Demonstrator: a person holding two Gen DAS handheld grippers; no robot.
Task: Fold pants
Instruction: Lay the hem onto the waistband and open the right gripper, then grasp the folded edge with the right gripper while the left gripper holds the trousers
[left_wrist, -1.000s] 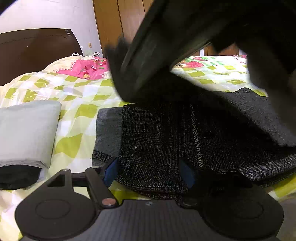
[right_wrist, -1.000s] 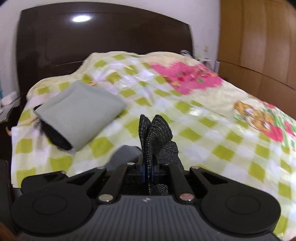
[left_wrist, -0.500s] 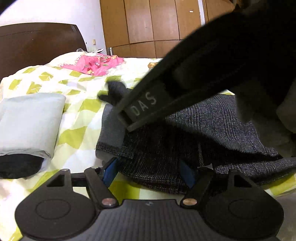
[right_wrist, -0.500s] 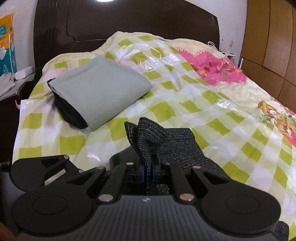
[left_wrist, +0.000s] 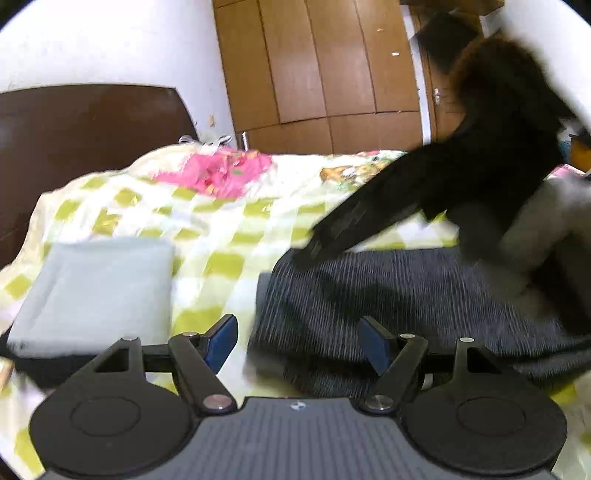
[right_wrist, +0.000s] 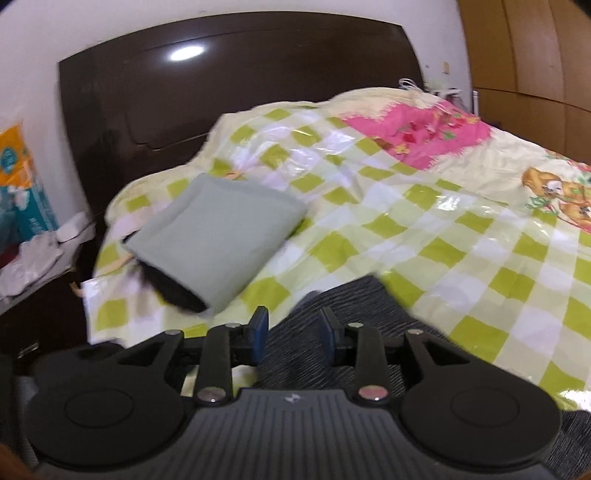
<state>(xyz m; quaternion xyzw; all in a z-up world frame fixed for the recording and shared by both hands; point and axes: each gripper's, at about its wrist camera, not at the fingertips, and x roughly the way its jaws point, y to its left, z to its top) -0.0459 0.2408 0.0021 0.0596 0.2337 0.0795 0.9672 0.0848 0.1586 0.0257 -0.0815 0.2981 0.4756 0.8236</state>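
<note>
The right claw (right_wrist: 291, 328) has just been opening, pads parted, off the dark tweed pants (right_wrist: 354, 306) lying flat beneath. The left claw (left_wrist: 297, 341) gapes wide, empty, above them. One checked bed (right_wrist: 461, 236), one grey folded pile (right_wrist: 218, 236), dark headboard (right_wrist: 236, 77), wooden wardrobe (left_wrist: 321, 70).

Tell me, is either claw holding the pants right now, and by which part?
Neither. The right claw has just been opening over the dark pants, pads clear. The left claw stands open, empty.
</note>
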